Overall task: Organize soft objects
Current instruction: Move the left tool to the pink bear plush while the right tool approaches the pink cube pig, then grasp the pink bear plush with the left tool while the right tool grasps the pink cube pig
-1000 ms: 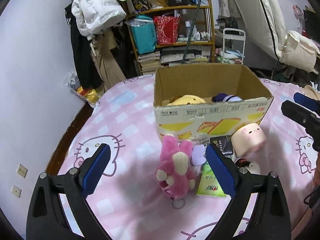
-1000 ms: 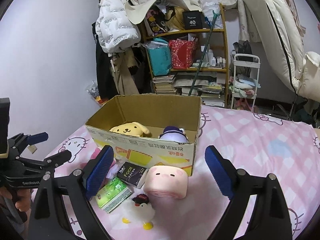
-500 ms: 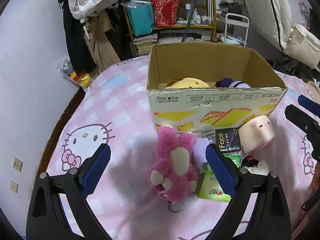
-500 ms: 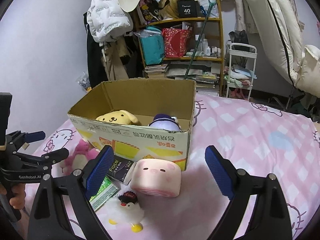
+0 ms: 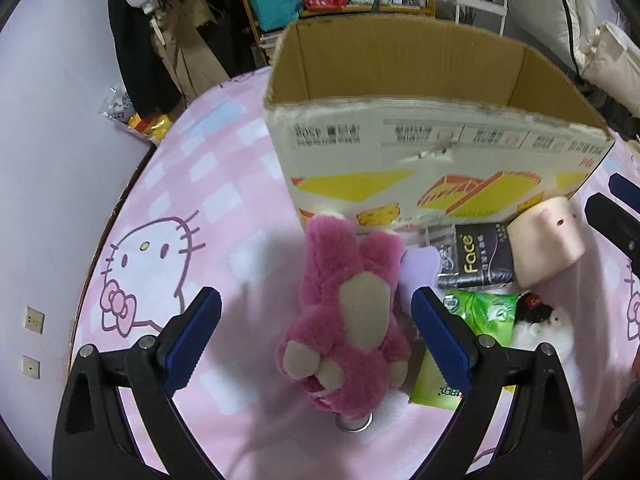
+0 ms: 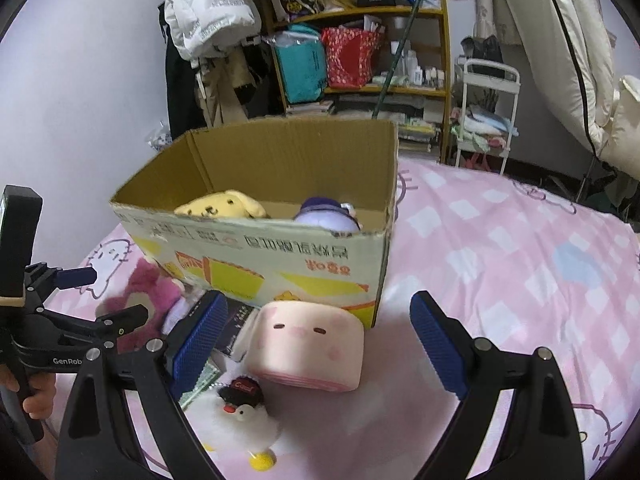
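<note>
— What's over on the left side of the bed?

— The left gripper (image 5: 316, 332), low over the pink checked bedspread (image 5: 208, 184), jaws spread wide and empty. A pink plush bear (image 5: 348, 320) lies on its back right between the two blue pads (image 5: 192, 336), touching neither as far as I can see. A metal ring shows at its near end.

— And next to the bear?

— A small lilac plush piece (image 5: 420, 268) touching its side, then a black tissue pack (image 5: 476, 260) marked "Face" and a green tissue pack (image 5: 476, 320), all crowded against the front of the cardboard box (image 5: 440, 152).

— What's in the box?

— From the right-hand camera, a yellow plush dog (image 6: 222, 209) and a purple plush toy (image 6: 326, 218), side by side behind the near wall.

— Further right?

— A pale pink square plush (image 6: 308, 344) with a little face, lying just in front of the box's corner. Nearer still, a white plush chick (image 6: 236, 424) in a black cap, just beside it.

— And the right gripper?

— The right gripper (image 6: 318, 346) is released too, jaws wide apart, grasping nothing. The pink square plush sits between its pads in that view; I can't tell whether it actually reaches it. To its right is only bedspread.
</note>
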